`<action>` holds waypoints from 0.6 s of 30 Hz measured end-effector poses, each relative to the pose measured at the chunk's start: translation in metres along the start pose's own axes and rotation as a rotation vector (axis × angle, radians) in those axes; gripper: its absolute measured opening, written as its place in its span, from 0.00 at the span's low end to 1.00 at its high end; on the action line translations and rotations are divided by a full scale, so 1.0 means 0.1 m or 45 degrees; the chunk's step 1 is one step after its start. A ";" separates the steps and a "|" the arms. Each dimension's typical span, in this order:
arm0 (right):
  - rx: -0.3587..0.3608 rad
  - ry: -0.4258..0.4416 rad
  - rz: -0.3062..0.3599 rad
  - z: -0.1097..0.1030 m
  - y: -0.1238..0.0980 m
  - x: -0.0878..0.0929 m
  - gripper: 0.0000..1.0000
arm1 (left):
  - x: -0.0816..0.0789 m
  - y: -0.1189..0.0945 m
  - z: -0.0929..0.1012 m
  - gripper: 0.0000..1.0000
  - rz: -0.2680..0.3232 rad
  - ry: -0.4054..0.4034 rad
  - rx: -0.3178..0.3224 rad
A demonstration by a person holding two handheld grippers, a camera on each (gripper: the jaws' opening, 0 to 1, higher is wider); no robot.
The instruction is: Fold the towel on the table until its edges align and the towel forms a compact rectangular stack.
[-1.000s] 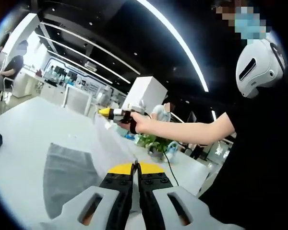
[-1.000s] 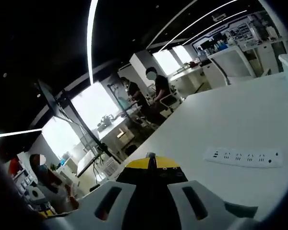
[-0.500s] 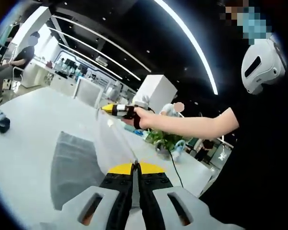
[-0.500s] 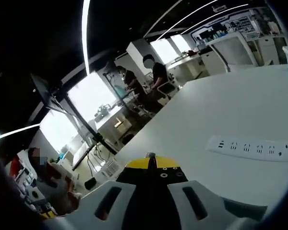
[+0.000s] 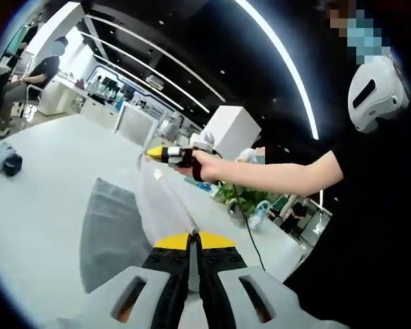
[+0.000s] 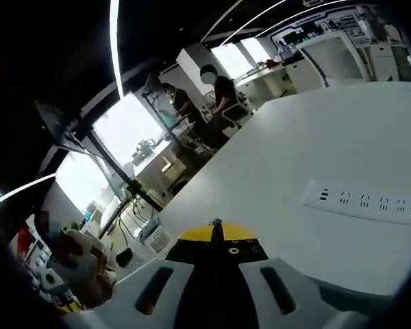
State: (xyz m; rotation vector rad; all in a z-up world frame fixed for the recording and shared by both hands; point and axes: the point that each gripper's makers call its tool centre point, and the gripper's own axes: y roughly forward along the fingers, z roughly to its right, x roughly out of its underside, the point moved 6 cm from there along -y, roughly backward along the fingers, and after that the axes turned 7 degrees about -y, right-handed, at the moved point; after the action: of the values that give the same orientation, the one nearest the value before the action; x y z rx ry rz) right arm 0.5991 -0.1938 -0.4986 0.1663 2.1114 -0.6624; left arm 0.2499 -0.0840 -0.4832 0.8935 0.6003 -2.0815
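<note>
Both grippers' fingers are pinching shut on the soft grey cloth towel (image 5: pixel 113 233), lifting it off the white bench (image 5: pixel 34 205) at lower left. They should be keeping it tight, then lowering edges evenly.

The left gripper (image 5: pixel 192 236) is at bottom centre; the right gripper (image 5: pixel 151 153) is mid-frame.

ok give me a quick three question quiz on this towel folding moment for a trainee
1. True or false: both grippers are shut on the towel's edge.
2. What lies on the white table ahead of the right gripper?
A. a power strip
B. a laptop
C. a plate
3. Fill in: the towel edge is stretched between the left gripper and the ___ gripper.

Key
1. true
2. A
3. right
</note>
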 end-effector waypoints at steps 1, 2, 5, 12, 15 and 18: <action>0.003 0.001 -0.013 0.01 0.02 0.02 0.00 | 0.00 0.01 -0.01 0.03 -0.004 -0.005 0.001; 0.007 0.008 -0.024 0.03 0.04 0.04 0.00 | 0.01 0.02 -0.02 0.03 -0.010 -0.006 0.001; 0.017 0.023 -0.049 0.06 0.12 0.09 0.00 | 0.03 0.03 -0.07 0.03 -0.026 -0.005 -0.010; 0.006 0.041 -0.092 0.08 0.29 0.16 0.00 | 0.08 -0.03 -0.19 0.03 -0.017 -0.050 -0.071; -0.001 0.047 -0.107 0.06 0.37 0.20 0.00 | 0.13 -0.06 -0.24 0.03 -0.038 -0.049 -0.102; -0.004 0.051 -0.120 0.05 0.44 0.23 0.00 | 0.17 -0.08 -0.31 0.03 -0.059 -0.048 -0.128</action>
State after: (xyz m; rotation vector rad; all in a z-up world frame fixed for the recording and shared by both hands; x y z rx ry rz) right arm 0.6046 -0.1618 -0.5368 0.0787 2.1689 -0.7165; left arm 0.2477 -0.0670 -0.5149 0.7883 0.7049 -2.0848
